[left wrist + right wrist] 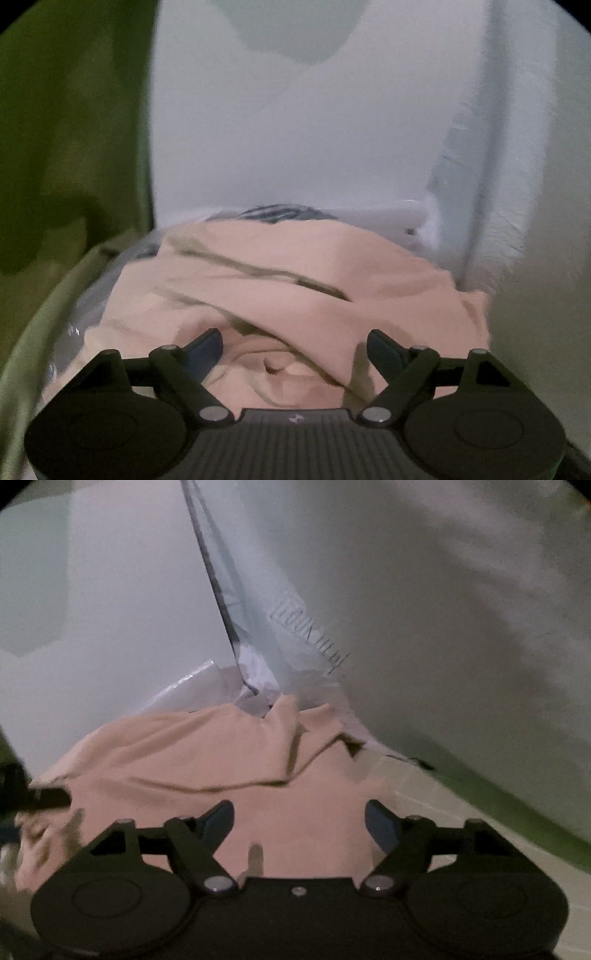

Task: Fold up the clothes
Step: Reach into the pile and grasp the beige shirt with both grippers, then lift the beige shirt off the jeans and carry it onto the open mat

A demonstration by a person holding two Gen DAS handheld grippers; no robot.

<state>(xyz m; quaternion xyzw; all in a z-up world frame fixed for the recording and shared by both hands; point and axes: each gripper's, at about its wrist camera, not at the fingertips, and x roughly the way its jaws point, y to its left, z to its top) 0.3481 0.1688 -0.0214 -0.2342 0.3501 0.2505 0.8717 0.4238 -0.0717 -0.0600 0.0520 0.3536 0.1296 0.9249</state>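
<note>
A peach-pink garment [295, 280] lies crumpled in soft folds, filling the lower middle of the left wrist view. My left gripper [295, 349] hovers just over a fold of it, jaws wide apart, with cloth lying under the gap and neither pad pressing on it. The right wrist view shows the same garment [207, 753], spread flatter, one edge turned up at the far side. My right gripper [298, 818] stands over this flat part with its jaws apart and nothing pinched between the dark fingers [221, 814].
A green surface [66, 147] runs along the left. Pale wall-like panels [295, 129] rise behind the garment. A dark striped cloth [280, 214] peeks out beyond it. Clear plastic wrap with printing [310, 635] lies at the back, and pale tiles [424, 797] with a green band [517, 812] lie at right.
</note>
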